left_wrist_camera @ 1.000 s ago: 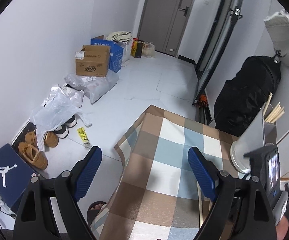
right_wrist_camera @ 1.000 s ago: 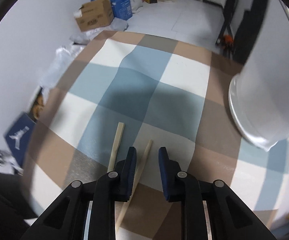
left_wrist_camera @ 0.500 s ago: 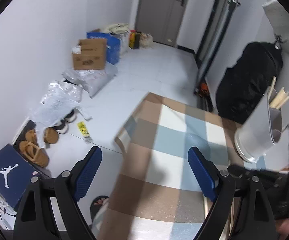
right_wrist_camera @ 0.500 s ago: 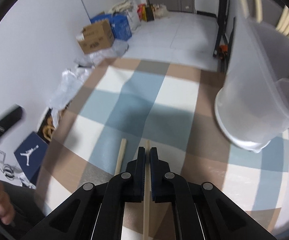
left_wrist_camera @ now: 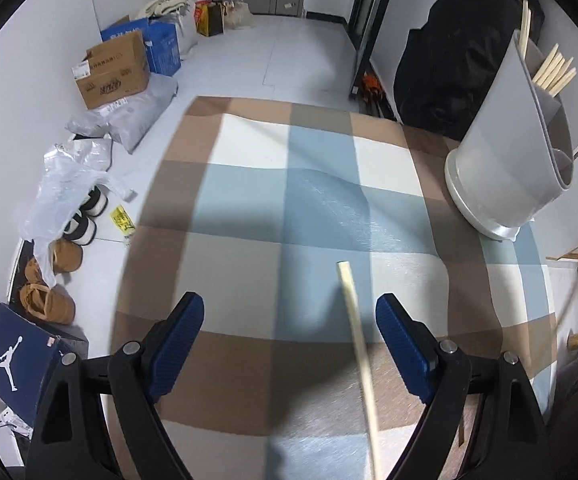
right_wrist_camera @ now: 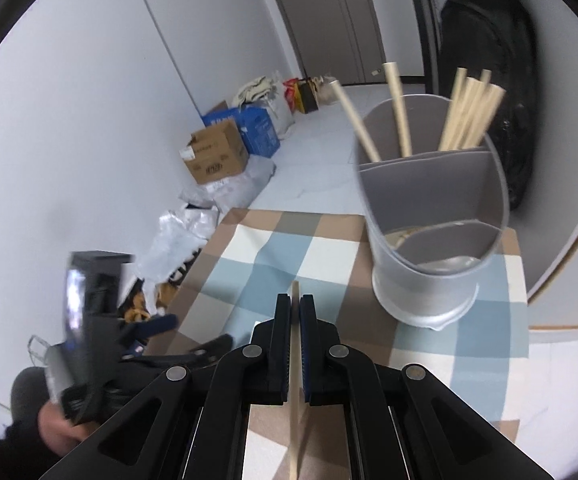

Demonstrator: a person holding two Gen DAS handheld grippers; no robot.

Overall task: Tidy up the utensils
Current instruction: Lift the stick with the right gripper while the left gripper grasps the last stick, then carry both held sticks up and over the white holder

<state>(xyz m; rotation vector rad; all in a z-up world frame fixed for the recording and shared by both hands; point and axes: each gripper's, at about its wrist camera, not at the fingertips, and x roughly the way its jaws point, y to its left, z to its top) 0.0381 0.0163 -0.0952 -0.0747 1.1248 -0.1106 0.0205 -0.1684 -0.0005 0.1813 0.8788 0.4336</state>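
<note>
Chopstick (right_wrist_camera: 295, 364), pale bare wood, slim and straight, sits clamped between the pads of my right gripper (right_wrist_camera: 295, 312), above the checked tablecloth (right_wrist_camera: 257, 256). My left gripper (left_wrist_camera: 289, 344) has its jaws spread wide and gripping nothing, over a second chopstick (left_wrist_camera: 355, 320) lying on the cloth. Farther off to the right stands the grey divided holder (right_wrist_camera: 433, 216), more chopsticks (right_wrist_camera: 465, 112) upright in its far compartments.

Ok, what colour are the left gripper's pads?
Blue, textured pads on black arms; clearest in the left wrist view.
</note>
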